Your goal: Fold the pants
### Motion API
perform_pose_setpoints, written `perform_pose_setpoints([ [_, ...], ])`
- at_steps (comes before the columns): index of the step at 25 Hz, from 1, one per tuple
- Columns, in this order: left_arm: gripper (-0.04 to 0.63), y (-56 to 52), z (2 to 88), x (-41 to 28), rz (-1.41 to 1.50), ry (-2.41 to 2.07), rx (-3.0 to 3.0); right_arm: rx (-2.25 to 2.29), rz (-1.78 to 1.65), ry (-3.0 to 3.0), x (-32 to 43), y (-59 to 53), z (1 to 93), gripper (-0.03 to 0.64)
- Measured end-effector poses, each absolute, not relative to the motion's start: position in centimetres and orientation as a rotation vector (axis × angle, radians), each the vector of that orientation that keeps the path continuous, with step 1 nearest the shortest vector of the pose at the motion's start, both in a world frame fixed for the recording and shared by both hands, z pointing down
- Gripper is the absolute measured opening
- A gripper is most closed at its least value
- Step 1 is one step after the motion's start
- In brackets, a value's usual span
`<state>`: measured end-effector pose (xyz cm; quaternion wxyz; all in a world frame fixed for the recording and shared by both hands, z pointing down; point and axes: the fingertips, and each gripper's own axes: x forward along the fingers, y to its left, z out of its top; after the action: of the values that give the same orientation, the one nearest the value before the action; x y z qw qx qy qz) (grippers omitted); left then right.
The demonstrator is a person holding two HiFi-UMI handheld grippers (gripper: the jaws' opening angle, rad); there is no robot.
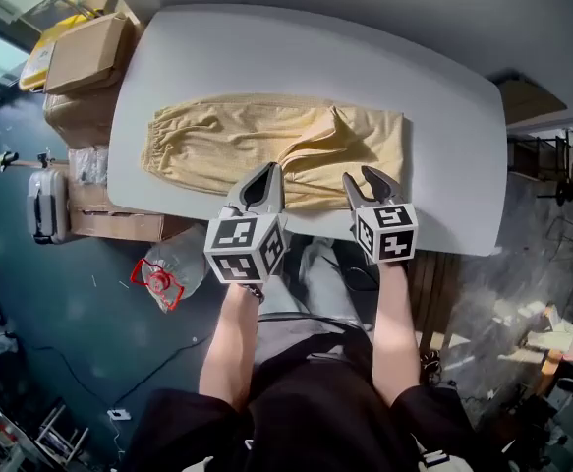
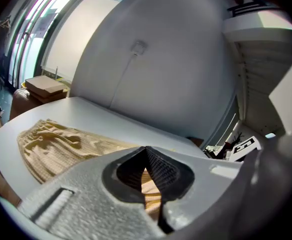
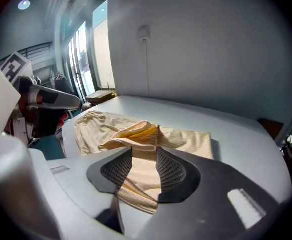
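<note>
I've got the pale yellow ribbed fabric pants (image 1: 229, 144) lying lengthwise along the white rounded table (image 1: 443, 87). The gathered waistband is toward its left edge, and a loose hump is bunched right of centre. The left gripper (image 1: 266, 179) is pinched closed on nothing and the right gripper (image 1: 370, 187) gapes empty, both above the near edge. My worry: pinch only that hump's top layer and the fold drags crooked.
</note>
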<state>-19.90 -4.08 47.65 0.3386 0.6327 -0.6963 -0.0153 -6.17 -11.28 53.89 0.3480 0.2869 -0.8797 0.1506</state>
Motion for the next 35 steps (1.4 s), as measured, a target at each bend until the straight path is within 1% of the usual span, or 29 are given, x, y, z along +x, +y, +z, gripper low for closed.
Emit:
perform_pose_setpoints([
  [9, 0.005, -10.6, 47.3, -10.7, 0.048, -1.641, 1.829, 1.045, 0.495, -2.384, 2.9, -16.0, 49.8, 0.187],
  [14, 0.005, -12.9, 47.0, -7.6, 0.075, -1.574, 1.901, 1.204, 0.482, -2.441, 6.3, -17.6, 47.5, 0.201],
  [20, 0.005, -14.8, 46.4, -3.8, 0.1, -1.5, 1.977, 1.363, 0.462, -2.497, 10.4, -18.6, 45.1, 0.201],
  [25, 0.005, -15.1, 47.3, -2.6, 0.136, -1.476, 1.977, 1.317, 0.552, -2.433, 11.0, -18.0, 48.1, 0.201],
  [35, 0.005, -14.8, 51.3, -3.3, 0.2, -1.48, 1.873, 1.145, 0.751, -2.309, 9.3, -16.5, 56.1, 0.202],
])
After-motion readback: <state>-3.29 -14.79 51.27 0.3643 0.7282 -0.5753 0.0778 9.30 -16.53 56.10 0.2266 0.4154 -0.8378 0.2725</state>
